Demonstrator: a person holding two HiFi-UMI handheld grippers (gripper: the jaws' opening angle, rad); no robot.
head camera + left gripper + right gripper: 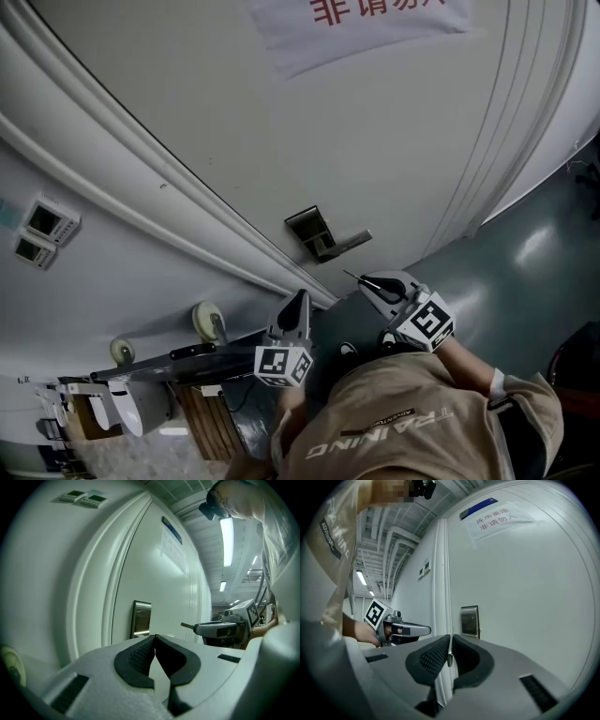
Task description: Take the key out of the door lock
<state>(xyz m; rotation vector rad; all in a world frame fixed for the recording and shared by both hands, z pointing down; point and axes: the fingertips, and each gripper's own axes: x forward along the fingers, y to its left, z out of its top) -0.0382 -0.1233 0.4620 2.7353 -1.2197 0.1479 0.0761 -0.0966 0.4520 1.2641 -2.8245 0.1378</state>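
Key (448, 656) is out of the lock, a thin metal blade pinched between my right gripper (450, 641) jaws, which are closed on it. In the head view the key (353, 276) pokes out past the right gripper (372, 283) tip, apart from the door (394, 150), pointing roughly at the lock plate (309, 228). Lock plate sits near the door's edge by the frame, lever handle (345, 244) just beside it. My left gripper (154, 639) has its jaws closed tip to tip, nothing between them; in the head view it (302, 298) hangs beside the right one, below the lock plate. Paper notice (356, 23) on the door's upper part. Wall panels (42, 228) on the wall past the frame.
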